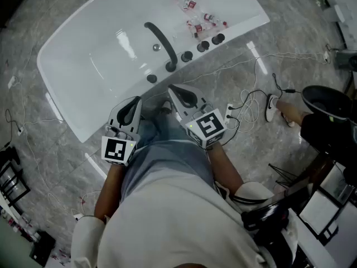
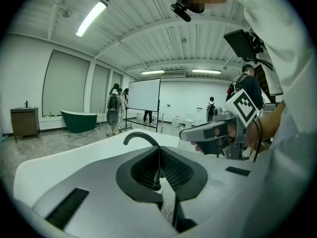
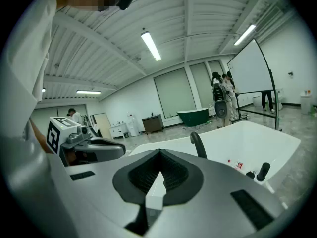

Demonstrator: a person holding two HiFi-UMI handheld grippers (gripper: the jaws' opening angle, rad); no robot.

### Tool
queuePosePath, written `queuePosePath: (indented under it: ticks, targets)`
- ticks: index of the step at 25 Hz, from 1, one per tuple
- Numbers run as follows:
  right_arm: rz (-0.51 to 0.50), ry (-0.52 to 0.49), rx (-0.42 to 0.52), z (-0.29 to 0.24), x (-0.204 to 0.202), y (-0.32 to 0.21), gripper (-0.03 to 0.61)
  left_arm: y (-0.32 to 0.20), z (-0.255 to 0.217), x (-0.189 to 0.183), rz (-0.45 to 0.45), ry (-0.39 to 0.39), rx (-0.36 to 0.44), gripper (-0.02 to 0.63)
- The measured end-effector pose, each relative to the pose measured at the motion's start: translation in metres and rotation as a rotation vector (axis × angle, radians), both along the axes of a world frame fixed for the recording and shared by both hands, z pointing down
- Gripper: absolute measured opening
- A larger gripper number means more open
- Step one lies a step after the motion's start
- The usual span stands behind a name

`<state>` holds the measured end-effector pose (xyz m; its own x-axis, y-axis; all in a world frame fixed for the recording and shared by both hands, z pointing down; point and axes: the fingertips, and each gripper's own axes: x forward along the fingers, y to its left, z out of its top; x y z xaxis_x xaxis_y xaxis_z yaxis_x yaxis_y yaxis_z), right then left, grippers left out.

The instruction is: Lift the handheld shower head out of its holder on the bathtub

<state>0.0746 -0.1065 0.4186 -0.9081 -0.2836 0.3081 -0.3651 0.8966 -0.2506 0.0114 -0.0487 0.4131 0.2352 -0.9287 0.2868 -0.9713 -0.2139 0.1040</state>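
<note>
The white bathtub (image 1: 100, 49) lies ahead with a curved black spout (image 1: 160, 41) and a row of black knobs on its near rim. At the right end of that row a short black handle stands upright, apparently the handheld shower head (image 1: 218, 38) (image 3: 263, 170) in its holder. My left gripper (image 1: 135, 101) (image 2: 159, 150) and right gripper (image 1: 173, 89) (image 3: 159, 153) are side by side close to my body, short of the rim. Both are shut and hold nothing. The spout (image 2: 141, 137) shows just past the left gripper's tips.
Small red-and-white bottles (image 1: 198, 19) lie on the tub ledge behind the knobs. White cables and a power strip (image 1: 229, 111) cross the marble floor at the right, near a black stool (image 1: 326, 102). People, a whiteboard and a green tub (image 2: 79, 120) stand far off.
</note>
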Motion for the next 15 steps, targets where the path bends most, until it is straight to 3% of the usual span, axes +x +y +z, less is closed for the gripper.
queuePosePath:
  ticks: [4,9,13,14,15]
  targets:
    - [0.027,0.001,-0.02,0.017,-0.023,-0.001,0.015,0.0,0.016,-0.021,-0.013,-0.02,0.009,0.018]
    - [0.079,0.016,-0.049,0.037,-0.036,0.0,0.017,0.0,0.021,-0.032,-0.037,0.014,0.003,0.018]
    - [0.113,0.037,-0.041,0.086,-0.052,-0.002,0.02,-0.004,0.033,-0.05,-0.075,0.048,0.009,0.018]
    - [0.11,0.049,-0.036,0.101,-0.059,-0.001,0.036,-0.006,0.036,-0.055,-0.084,0.053,0.01,0.018]
    - [0.11,0.068,-0.027,0.116,-0.066,-0.001,0.143,-0.007,0.039,-0.059,-0.091,0.058,0.011,0.018]
